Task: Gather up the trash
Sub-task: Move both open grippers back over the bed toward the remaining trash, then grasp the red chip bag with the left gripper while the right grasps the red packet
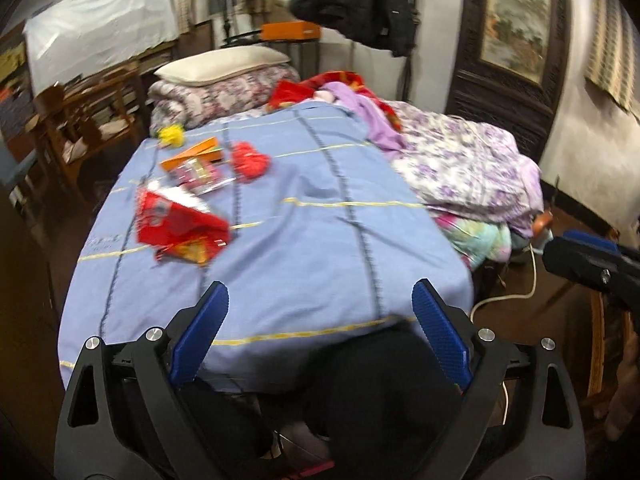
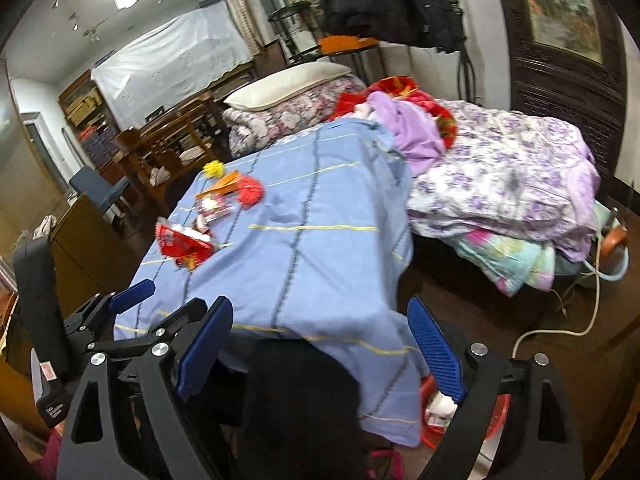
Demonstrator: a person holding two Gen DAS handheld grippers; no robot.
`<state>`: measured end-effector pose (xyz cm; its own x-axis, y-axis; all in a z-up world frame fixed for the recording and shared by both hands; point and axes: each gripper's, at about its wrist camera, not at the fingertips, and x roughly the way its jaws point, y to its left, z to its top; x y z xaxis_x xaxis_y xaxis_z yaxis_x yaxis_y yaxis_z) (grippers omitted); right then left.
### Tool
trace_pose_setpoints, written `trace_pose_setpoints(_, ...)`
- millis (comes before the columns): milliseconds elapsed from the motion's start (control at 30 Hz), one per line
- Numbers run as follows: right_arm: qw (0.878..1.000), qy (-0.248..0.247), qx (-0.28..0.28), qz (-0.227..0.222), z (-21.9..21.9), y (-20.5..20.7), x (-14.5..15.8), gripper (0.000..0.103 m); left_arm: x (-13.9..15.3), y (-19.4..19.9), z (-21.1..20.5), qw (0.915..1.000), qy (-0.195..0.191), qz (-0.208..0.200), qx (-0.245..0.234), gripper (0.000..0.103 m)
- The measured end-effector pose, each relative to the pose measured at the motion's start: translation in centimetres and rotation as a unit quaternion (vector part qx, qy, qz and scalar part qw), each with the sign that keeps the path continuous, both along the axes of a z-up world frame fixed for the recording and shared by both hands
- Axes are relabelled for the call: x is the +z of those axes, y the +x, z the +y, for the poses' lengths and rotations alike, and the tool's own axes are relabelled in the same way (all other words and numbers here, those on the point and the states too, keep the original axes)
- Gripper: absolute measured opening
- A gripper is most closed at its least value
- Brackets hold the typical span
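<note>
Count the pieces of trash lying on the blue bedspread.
5, all near its left edge: yellow crumpled ball farthest, flat orange cardboard box, red crumpled wad, clear plastic wrapper, large red snack bag nearest. Folds may hide more.

Red wrapper (image 1: 176, 226): motion-blurred in both views; print unreadable.
Clear packet (image 1: 198, 174): smeared; contents cannot be told.
Orange box (image 1: 192, 152): partly covered by the clear packet.
Yellow scrap (image 1: 171, 135), red scrap (image 1: 250, 160): too blurred to identify the material.
Red basket (image 2: 472, 420): on the floor, mostly hidden behind the blue bedsheet (image 2: 304, 248) and a jaw of the right gripper (image 2: 320, 354); only a rim arc and some pale contents show.
Right gripper in the left view: cut off by the right edge.
Left gripper (image 2: 132, 294) in the right view: one blue pad visible, the other hidden.
Bed's near edge: masked by a dark object between the jaws.
</note>
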<state>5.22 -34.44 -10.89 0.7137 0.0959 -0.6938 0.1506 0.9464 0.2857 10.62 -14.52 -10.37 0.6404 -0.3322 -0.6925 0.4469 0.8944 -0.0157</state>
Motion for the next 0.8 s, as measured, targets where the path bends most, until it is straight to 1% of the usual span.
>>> trace_pose_setpoints(133,1.0,-0.009,0.017,0.014,2.4,2.2,-0.4,0.088,-0.4,2.1,2.6,0.9994,-0.009,0.011,0.03,0.09)
trace_pose_setpoints(233,0.999,-0.015,0.026,0.026,3.8,3.7,-0.9,0.088,-1.0,4.0,4.3,0.9982,-0.004,0.016,0.058,0.09)
trace_pose_setpoints(467,0.998,-0.019,0.03,0.044,5.6,7.8,-2.6,0.088,-2.7,7.7,7.1,0.995,0.002,0.038,0.092,0.09)
trace_pose_setpoints(700,0.998,-0.033,0.033,0.041,7.4,12.1,-4.4,0.088,-4.1,11.4,8.8,0.9913,0.009,0.057,0.118,0.09)
trace_pose_setpoints(800,0.998,-0.052,0.03,0.032,8.4,13.7,-5.1,0.088,-4.7,12.8,9.3,0.9897,0.01,0.067,0.126,0.09)
